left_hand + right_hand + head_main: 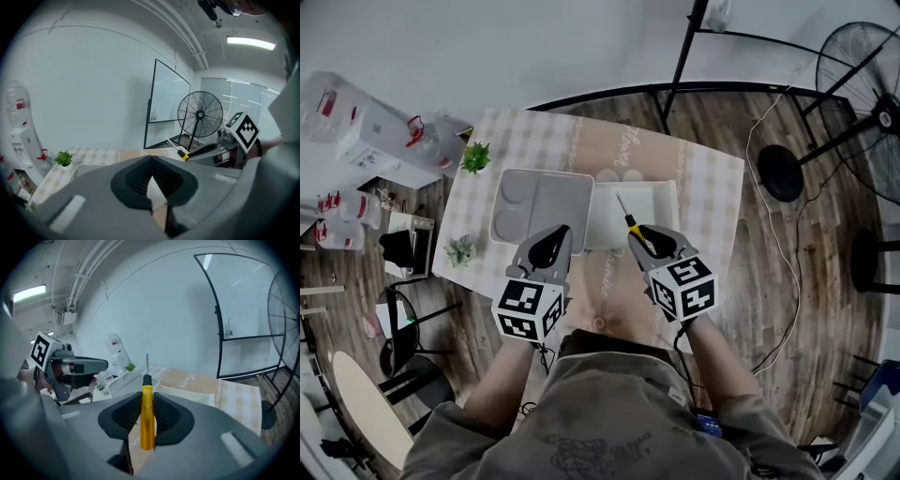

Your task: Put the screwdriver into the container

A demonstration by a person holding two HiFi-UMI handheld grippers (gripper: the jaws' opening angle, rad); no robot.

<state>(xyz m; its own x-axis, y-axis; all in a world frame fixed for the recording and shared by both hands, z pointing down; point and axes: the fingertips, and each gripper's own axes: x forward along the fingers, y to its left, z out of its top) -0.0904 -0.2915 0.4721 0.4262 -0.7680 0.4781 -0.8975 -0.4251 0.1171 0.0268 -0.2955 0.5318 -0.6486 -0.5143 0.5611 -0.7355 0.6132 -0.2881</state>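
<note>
While right gripper (645,240) clamps screwdriver (630,223) over white container (661,208), grey tray (564,202) beside

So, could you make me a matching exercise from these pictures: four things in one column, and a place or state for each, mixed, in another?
1 screwdriver
2 left gripper
3 grey tray
4 far plant

a shut, empty
b near the table's far left corner
c clamped in the right gripper
d left of the white container

Pairs: 1-c, 2-a, 3-d, 4-b
</note>
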